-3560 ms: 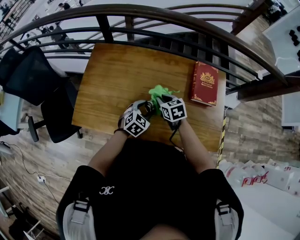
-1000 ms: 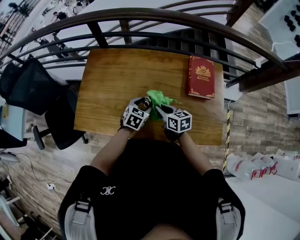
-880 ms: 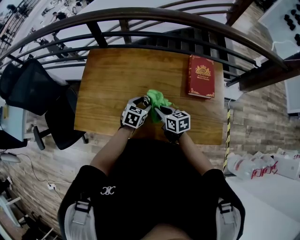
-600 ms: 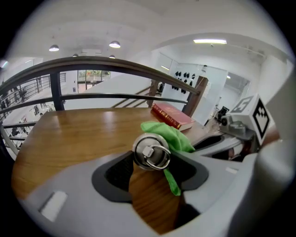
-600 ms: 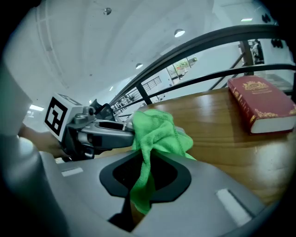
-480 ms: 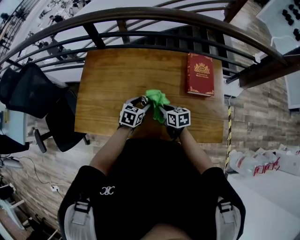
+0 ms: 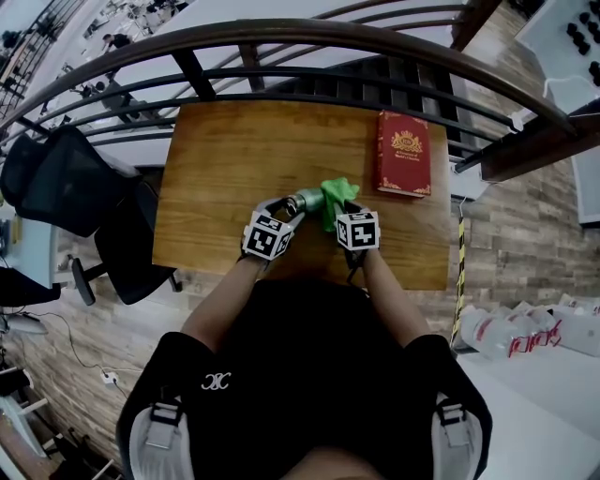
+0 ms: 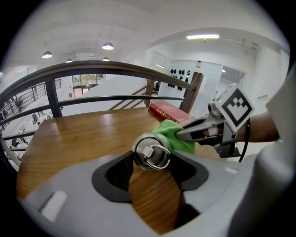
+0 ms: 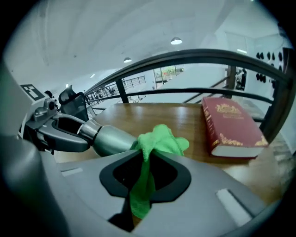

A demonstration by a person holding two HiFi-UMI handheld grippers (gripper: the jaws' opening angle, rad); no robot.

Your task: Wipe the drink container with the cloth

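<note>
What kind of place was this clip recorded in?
Probably a mezzanine in an office-like building: a wooden table stands against a curved railing overlooking a lower floor, with black office chairs beside it.

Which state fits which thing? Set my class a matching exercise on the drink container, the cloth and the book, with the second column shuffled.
Things:
1. drink container
2. cloth
3. book

States:
A. pinched in the right gripper
B. lying flat on the table, untouched
C. clamped at its lid end in the left gripper

Pairs: 1-C, 2-A, 3-B
</note>
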